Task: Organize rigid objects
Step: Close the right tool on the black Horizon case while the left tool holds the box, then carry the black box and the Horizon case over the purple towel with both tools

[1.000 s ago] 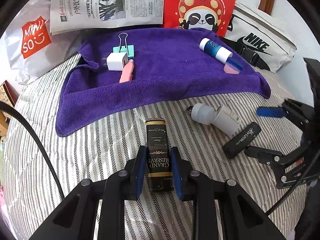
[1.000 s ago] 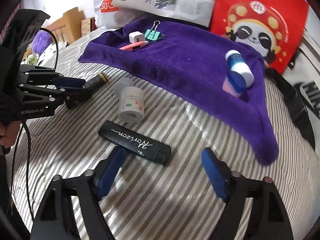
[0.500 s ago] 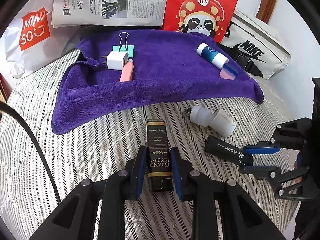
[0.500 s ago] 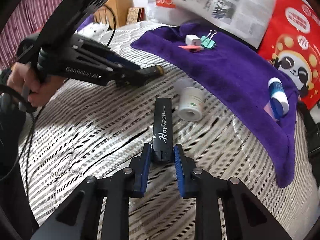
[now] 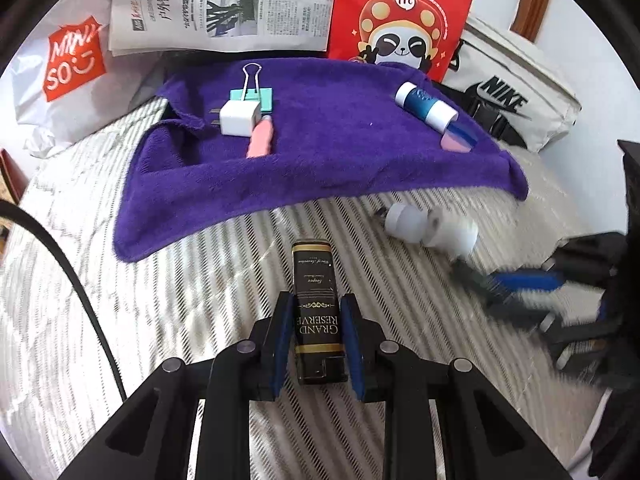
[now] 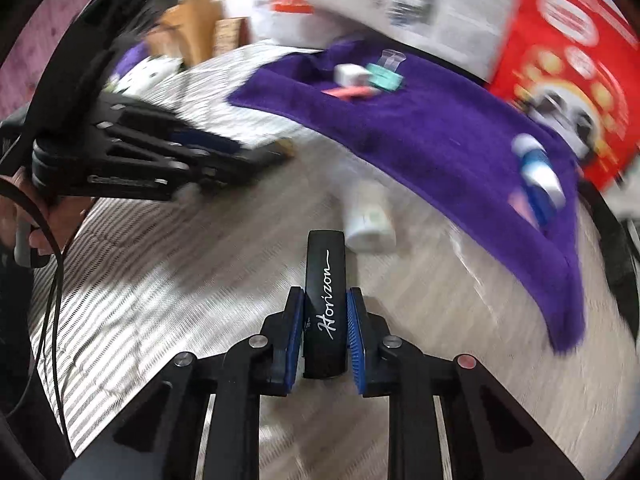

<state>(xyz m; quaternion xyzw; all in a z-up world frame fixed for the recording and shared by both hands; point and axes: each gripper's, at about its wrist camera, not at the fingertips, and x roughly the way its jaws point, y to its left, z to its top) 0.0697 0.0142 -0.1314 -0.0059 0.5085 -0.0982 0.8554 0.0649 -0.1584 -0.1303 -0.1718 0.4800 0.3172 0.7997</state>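
My left gripper [image 5: 317, 312] is shut on a black "Grand Reserve" lighter [image 5: 316, 296] and holds it over the striped bedding. My right gripper [image 6: 325, 308] is shut on a black "Horizon" stick [image 6: 325, 296], lifted off the bedding; it shows blurred in the left wrist view [image 5: 520, 284]. A purple towel [image 5: 332, 152] lies beyond, holding a white charger plug [image 5: 238, 118], a teal binder clip [image 5: 252, 94], a pink tube [image 5: 262, 138] and a blue-white bottle [image 5: 426, 106]. A white bottle [image 5: 432, 230] lies on the bedding near the towel's edge.
A newspaper [image 5: 224, 4], a red panda bag [image 5: 400, 20], a white Miniso bag [image 5: 68, 68] and a Nike bag [image 5: 512, 100] stand behind the towel. A black cable [image 5: 72, 280] crosses the left side. The person's hand [image 6: 24, 216] holds the left gripper.
My right gripper closed on the Horizon stick and has lifted and swung it; its view is now motion-blurred. My left gripper keeps hold of the lighter, nearly still.
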